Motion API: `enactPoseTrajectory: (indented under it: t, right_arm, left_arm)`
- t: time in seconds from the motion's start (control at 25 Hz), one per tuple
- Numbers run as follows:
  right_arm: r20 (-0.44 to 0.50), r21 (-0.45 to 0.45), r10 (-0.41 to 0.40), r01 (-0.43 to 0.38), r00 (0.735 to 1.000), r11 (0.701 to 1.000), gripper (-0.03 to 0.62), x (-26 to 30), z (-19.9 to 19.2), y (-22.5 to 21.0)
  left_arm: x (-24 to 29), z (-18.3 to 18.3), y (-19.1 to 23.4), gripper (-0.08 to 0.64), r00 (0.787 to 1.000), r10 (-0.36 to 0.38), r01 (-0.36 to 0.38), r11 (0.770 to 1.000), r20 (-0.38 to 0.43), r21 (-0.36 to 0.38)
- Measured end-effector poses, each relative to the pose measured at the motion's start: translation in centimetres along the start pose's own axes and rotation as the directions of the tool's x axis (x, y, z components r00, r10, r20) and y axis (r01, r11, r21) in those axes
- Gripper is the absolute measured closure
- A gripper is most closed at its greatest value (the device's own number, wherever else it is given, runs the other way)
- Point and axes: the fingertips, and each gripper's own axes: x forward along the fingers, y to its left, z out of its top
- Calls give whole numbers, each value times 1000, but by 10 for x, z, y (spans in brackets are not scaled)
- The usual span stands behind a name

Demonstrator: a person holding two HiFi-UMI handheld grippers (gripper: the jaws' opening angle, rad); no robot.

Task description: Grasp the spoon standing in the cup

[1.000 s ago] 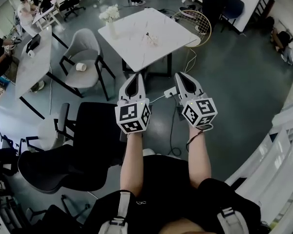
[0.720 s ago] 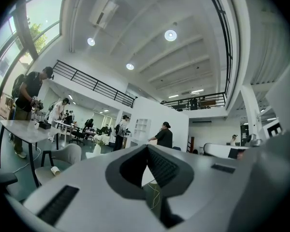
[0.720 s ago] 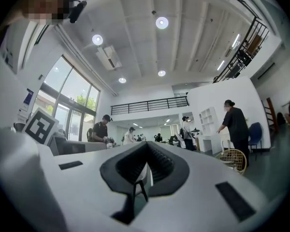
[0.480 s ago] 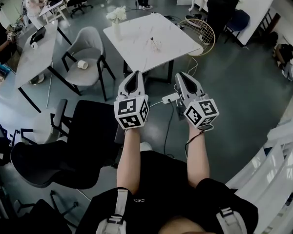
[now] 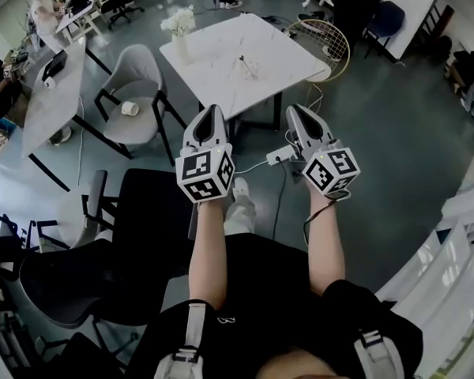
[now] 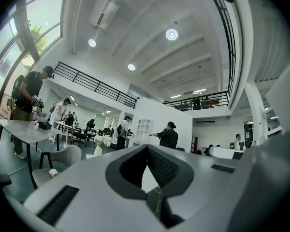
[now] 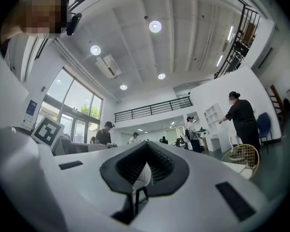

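Observation:
The cup with the spoon (image 5: pixel 243 64) standing in it is a small shape on the white square table (image 5: pixel 213 69), far ahead in the head view. My left gripper (image 5: pixel 209 115) and right gripper (image 5: pixel 298 114) are held side by side in the air over the floor, well short of the table. Both point toward it, each with its marker cube near the wrist. Seen from the left gripper (image 6: pixel 146 147) and from the right gripper (image 7: pixel 145 144), the jaws meet at their tips with nothing between them.
A vase of white flowers (image 5: pixel 178 28) stands on the table's far left corner. A grey chair (image 5: pixel 134 93) and a black office chair (image 5: pixel 142 212) stand to the left. A power strip with cable (image 5: pixel 278 155) lies on the floor ahead; a wicker chair (image 5: pixel 325 42) is beyond the table.
Both grippers have shifted slightly up in the head view, still shut. A leg and shoe have come forward below them.

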Motion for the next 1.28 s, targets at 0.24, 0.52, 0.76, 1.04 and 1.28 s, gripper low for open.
enactPoseTrajectory:
  t: [0.24,0.52,0.76,1.04,1.28]
  right_arm:
    - [-13,23,-40,40,999,999,586,45,-32,-59]
    - [-104,88,-84,93,991,992,586,138,-79,-134]
    - [-201,117,-58,82,978,990,586,244,-126,-181]
    - [-258,102,-38,66,965,993,586,314,-152,-216]
    - [-347,40,-51,69,937,997,586,314,-169,-252]
  left_arm:
    - [75,-22,16,543,998,-55,54,996,-9,-75]
    - [186,-73,53,543,985,-72,58,994,-156,-89]
    - [286,-100,97,543,969,-76,55,994,-234,-96]
    - [354,-125,128,543,958,-70,39,993,-278,-114]
    - [390,-162,135,543,940,-23,-32,987,-339,-155]
